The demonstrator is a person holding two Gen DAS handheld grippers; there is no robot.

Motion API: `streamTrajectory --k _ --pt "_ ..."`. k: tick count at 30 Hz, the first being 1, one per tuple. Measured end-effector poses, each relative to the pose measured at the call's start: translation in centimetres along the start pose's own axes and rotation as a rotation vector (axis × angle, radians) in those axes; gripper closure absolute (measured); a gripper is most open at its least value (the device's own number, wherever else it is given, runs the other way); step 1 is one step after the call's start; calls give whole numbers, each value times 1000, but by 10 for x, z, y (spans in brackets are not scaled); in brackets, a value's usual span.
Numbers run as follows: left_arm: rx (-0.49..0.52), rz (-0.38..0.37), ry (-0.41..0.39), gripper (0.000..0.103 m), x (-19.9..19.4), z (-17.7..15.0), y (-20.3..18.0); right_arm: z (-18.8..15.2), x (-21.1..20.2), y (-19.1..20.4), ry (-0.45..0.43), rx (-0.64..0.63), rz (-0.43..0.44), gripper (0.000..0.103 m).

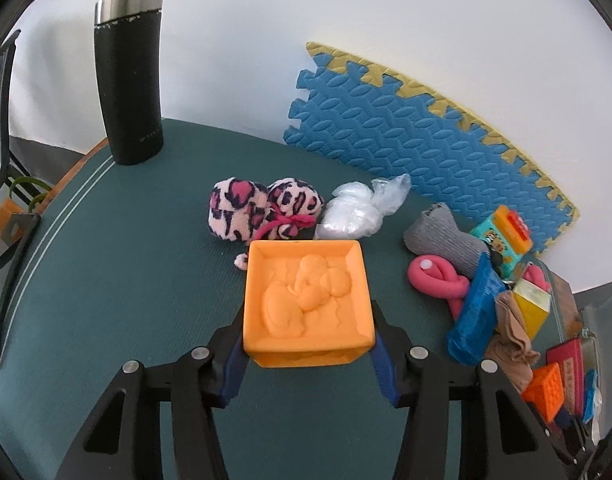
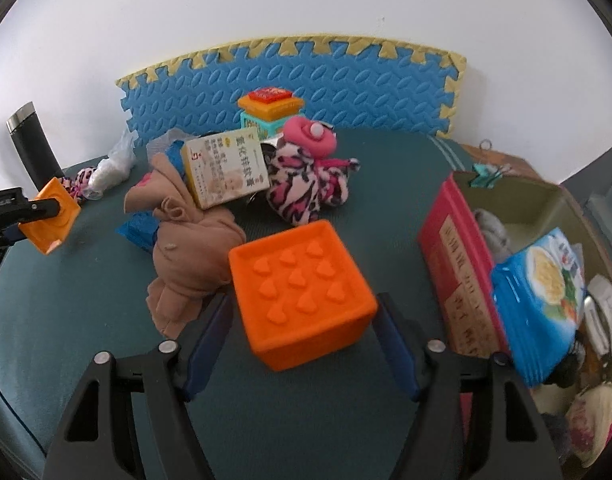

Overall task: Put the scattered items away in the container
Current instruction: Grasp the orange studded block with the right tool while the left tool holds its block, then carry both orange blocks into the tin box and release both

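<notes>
My left gripper is shut on a light orange embossed block, held above the green mat; the same block shows at far left in the right wrist view. My right gripper is open, its blue fingers on either side of a darker orange block with heart bumps that rests on the mat, with gaps on both sides. The container, a red-sided cardboard box, stands at right and holds a blue food packet and other items.
Scattered on the mat: leopard plush, plastic bag, grey sock, pink rope toy, beige stocking, yellow medicine box, toy block stack. A black flask stands far left. A blue foam mat leans on the wall.
</notes>
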State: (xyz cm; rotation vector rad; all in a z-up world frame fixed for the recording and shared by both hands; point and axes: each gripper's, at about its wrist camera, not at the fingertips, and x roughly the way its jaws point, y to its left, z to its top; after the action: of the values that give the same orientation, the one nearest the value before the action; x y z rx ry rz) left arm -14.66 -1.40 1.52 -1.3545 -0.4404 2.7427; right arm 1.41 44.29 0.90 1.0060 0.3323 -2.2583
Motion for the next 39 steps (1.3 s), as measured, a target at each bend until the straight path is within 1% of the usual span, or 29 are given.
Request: streamTrajectory --k 2,3,6,11,16,19,22,26,28,31,35,37,39 --pt "6 -8 -2 49 -5 -2 -2 -1 -3 -1 3 8 9 43" --pt "9 -12 -2 49 -6 -2 -4 -1 -6 -2 3 16 25 46" --pt "25 -28 -3 49 -12 -5 -12 -1 -17 -2 -16 32 52 48" --pt "70 -65 -2 49 -25 -15 -34 0 -45 -4 -77 48 72 48" --pt "124 -108 -3 49 -35 -25 -60 -1 -82 -20 -152 90 71 49" --pt "159 -134 -3 49 -41 -32 -77 -4 -106 -41 -201 136 43 49" --pt "196 -165 1 49 -48 -39 -96 -9 -128 -68 -240 194 -8 49" --pt "248 -207 10 49 -56 -50 -122 -23 -147 -101 -256 251 -78 49" --pt "270 -220 11 49 -58 -55 -132 -31 -152 -115 -253 270 -113 49" --pt "304 -241 21 49 -61 -63 -150 -42 -155 -130 -237 300 -142 49" --pt "342 -268 32 49 -64 -72 -171 -52 -150 -138 -216 317 -146 48" --pt "363 -278 30 49 -67 -76 -181 -55 -147 -139 -204 315 -158 46" --pt "384 -291 32 49 -69 -79 -193 -58 -144 -141 -197 317 -175 46"
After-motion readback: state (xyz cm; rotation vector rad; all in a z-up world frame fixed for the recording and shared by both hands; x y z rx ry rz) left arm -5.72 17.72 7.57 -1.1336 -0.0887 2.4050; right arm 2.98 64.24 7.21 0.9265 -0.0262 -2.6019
